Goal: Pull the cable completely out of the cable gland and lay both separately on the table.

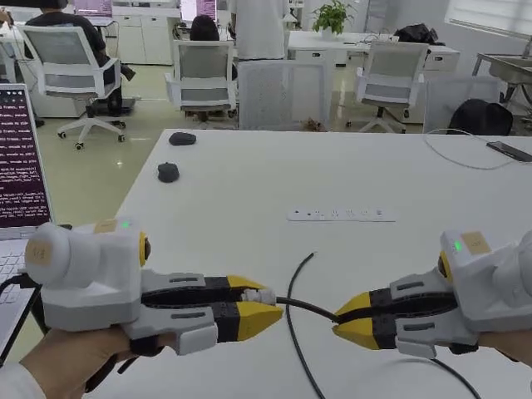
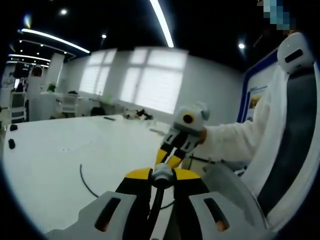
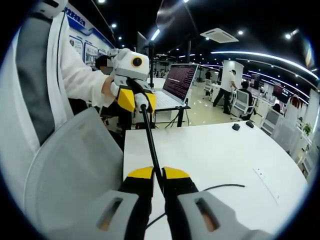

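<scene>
My left gripper [image 1: 270,301] is low on the left in the head view, shut on the pale cable gland [image 1: 261,294]. The black cable [image 1: 306,307] leaves the gland and runs a short way right into my right gripper [image 1: 337,320], which is shut on it. More of the cable [image 1: 293,283] lies curved on the white table [image 1: 374,174]. In the left gripper view the gland [image 2: 162,174] sits between the yellow jaws, and the right gripper [image 2: 172,152] faces it. In the right gripper view the cable [image 3: 150,140] rises from my right gripper [image 3: 157,174] to the gland [image 3: 142,102].
A white power strip [image 1: 342,214] lies mid-table. Two dark mice [image 1: 168,172] [image 1: 182,139] sit further back on the left. An open laptop [image 1: 21,166] stands at the left edge. A phone [image 1: 509,150] lies far right. Office chairs and seated people are beyond the table.
</scene>
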`<state>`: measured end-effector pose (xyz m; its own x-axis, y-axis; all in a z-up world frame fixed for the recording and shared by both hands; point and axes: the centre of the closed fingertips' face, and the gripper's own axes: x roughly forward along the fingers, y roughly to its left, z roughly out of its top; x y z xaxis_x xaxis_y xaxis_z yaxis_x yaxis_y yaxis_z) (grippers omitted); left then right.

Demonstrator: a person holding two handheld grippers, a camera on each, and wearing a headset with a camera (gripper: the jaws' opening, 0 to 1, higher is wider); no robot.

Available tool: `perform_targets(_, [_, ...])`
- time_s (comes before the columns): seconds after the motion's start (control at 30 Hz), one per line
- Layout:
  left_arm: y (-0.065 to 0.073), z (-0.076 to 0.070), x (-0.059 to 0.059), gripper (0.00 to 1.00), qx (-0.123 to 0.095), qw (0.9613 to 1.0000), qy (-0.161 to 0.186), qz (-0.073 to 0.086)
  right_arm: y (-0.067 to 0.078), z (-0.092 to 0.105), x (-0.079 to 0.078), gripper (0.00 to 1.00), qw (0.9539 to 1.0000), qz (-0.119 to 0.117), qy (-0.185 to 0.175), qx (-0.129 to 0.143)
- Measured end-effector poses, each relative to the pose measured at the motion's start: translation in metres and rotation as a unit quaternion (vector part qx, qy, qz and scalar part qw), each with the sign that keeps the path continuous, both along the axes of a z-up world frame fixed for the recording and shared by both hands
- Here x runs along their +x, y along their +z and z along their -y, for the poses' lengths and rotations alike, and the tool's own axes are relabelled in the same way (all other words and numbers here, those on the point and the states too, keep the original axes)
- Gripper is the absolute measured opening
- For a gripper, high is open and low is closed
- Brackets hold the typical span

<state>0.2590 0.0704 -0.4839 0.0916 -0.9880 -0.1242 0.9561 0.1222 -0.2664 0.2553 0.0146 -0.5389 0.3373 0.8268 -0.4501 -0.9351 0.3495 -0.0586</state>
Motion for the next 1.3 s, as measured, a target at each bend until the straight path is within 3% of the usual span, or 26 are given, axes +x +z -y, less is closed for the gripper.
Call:
perform_targets(0.4, [-0.001, 0.003, -0.009, 0.17, -0.007, 0.9999, -0.011, 0.003, -0.004, 0.001, -0.006, 0.06, 0.9999, -0.005, 0.004, -0.014])
perform_targets(0.57, [0.002, 0.007, -0.009, 0.17, -0.008, 0.9999, -0.014, 0.005, 0.000, 0.004, -0.004, 0.15, 0.9999, -0.005, -0.011, -0.006])
perform_targets(0.83, [0.003, 0.010, -0.010, 0.17, -0.007, 0.9998, -0.016, 0.009, 0.021, -0.009, 0.004, 0.33, 0.9989, 0.041, -0.023, 0.004])
perform_targets(1.1, [0.002, 0.011, -0.011, 0.17, -0.005, 0.9998, -0.018, 0.010, 0.040, -0.035, -0.002, 0.26, 0.9977, 0.061, 0.024, 0.018])
perform_targets(1.3, [0.003, 0.010, -0.012, 0.17, -0.007, 0.9998, -0.018, 0.011, 0.039, -0.042, -0.003, 0.20, 0.9974, 0.057, 0.040, 0.020])
